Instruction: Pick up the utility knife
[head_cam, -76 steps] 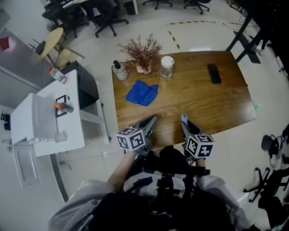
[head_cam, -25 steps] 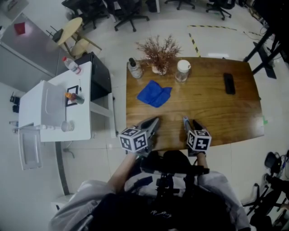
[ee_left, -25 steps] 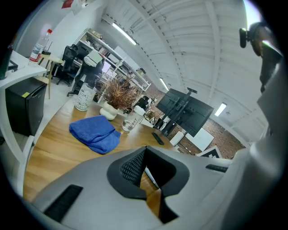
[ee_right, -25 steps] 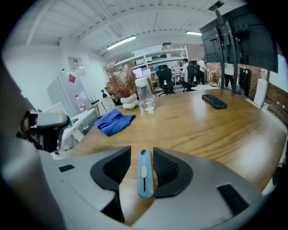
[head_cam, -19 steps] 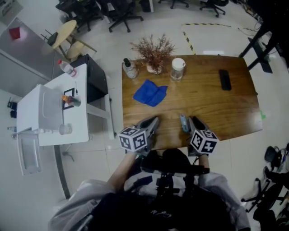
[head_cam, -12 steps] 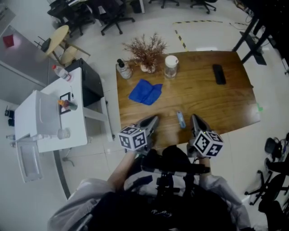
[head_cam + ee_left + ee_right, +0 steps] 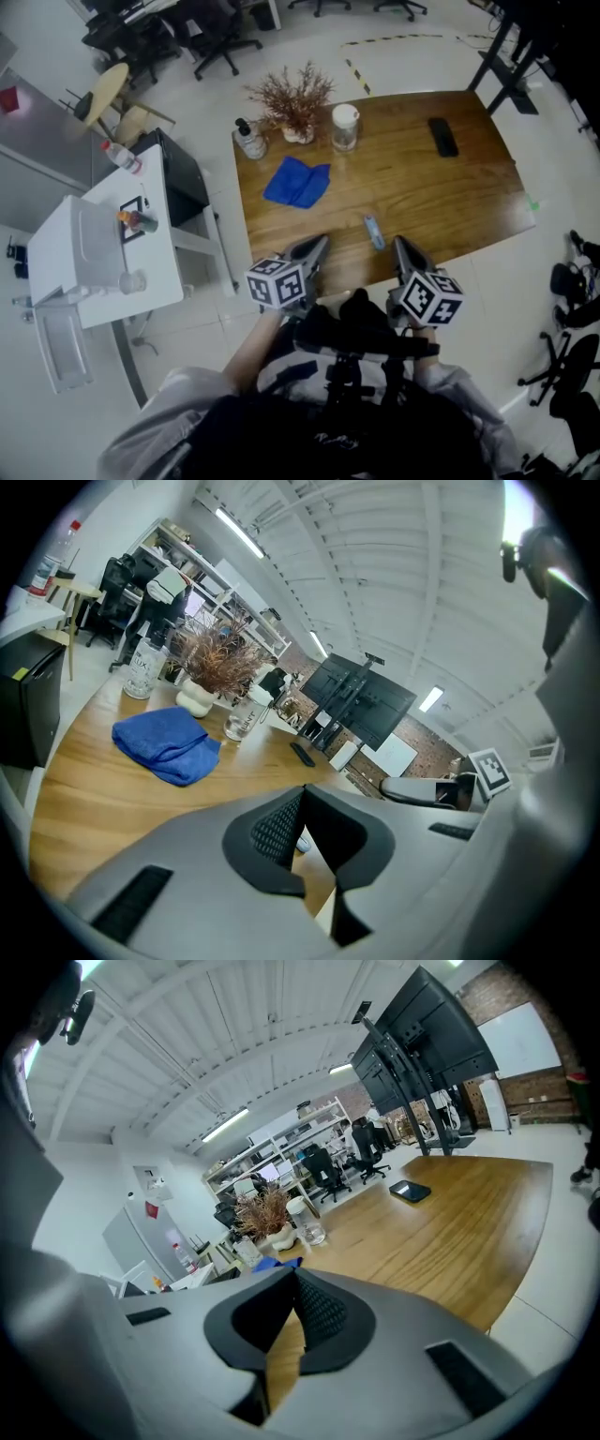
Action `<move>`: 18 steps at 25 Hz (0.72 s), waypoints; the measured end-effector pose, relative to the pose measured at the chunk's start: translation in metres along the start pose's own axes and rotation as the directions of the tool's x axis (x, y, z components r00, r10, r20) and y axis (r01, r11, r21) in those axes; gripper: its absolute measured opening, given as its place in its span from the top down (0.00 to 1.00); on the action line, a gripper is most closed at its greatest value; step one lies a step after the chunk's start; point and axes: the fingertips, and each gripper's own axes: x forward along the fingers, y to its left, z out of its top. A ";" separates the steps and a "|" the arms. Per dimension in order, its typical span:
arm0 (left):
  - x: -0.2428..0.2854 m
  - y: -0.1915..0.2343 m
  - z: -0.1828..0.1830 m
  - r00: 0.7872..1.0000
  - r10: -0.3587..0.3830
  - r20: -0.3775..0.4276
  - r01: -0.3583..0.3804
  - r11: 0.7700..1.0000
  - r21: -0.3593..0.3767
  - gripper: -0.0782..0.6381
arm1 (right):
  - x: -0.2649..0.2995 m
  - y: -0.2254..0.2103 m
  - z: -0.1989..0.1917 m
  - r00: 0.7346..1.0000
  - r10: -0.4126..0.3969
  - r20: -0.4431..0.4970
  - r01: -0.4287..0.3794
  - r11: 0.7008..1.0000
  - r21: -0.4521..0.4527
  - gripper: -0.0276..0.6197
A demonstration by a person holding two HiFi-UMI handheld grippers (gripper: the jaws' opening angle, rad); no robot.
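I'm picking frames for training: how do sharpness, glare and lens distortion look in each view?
Head view: sharp, soft sheen on the wooden table. Left gripper view: strong fisheye bending, dark corners, blue cloth crisp. Right gripper view: same fisheye, bright ceiling lights.

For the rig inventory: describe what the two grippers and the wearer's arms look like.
Both the left gripper and the right gripper have smooth light-grey shells that taper to pointed jaws. Each carries a white cube printed with black square markers. The pads inside the jaws are black with a fine dotted texture. The person's sleeves are light grey.
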 end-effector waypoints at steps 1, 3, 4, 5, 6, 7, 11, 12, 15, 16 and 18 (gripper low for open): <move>-0.003 0.000 -0.001 1.000 -0.002 0.001 0.002 1.000 0.000 0.88 | -0.002 0.003 -0.003 1.000 0.000 -0.001 0.000 1.000 -0.002 0.94; -0.010 0.002 -0.002 1.000 -0.003 0.005 0.003 1.000 0.000 0.88 | -0.004 0.008 -0.009 1.000 0.000 -0.005 0.000 1.000 -0.009 0.94; -0.013 0.004 -0.003 1.000 -0.003 0.006 0.003 1.000 0.000 0.88 | -0.004 0.010 -0.012 1.000 -0.001 -0.007 0.001 1.000 -0.012 0.94; -0.016 0.005 -0.003 1.000 -0.003 0.007 0.003 1.000 0.000 0.88 | -0.005 0.013 -0.014 1.000 -0.002 -0.009 0.002 1.000 -0.015 0.94; -0.018 0.005 -0.003 1.000 -0.003 0.008 0.003 1.000 0.000 0.88 | -0.006 0.015 -0.017 1.000 -0.003 -0.011 0.003 1.000 -0.017 0.94; -0.020 0.005 -0.004 1.000 -0.004 0.009 0.004 1.000 0.001 0.88 | -0.007 0.017 -0.019 1.000 -0.003 -0.013 0.003 1.000 -0.019 0.94; -0.028 0.006 -0.007 1.000 -0.005 0.008 0.005 1.000 0.000 0.88 | -0.010 0.022 -0.028 1.000 -0.002 -0.022 0.002 1.000 -0.023 0.94; -0.029 0.006 -0.008 1.000 -0.004 0.007 0.004 1.000 -0.001 0.88 | -0.011 0.022 -0.029 1.000 -0.003 -0.023 0.003 1.000 -0.023 0.94; -0.032 0.007 -0.009 1.000 -0.002 0.008 0.002 1.000 -0.003 0.88 | -0.013 0.023 -0.032 1.000 -0.004 -0.024 0.004 1.000 -0.019 0.94; -0.033 0.007 -0.009 1.000 -0.001 0.008 0.001 1.000 -0.004 0.88 | -0.013 0.023 -0.033 1.000 -0.004 -0.024 0.004 1.000 -0.019 0.94; -0.033 0.007 -0.009 1.000 -0.003 0.010 0.003 1.000 -0.007 0.88 | -0.014 0.024 -0.034 1.000 -0.003 -0.023 0.003 1.000 -0.019 0.94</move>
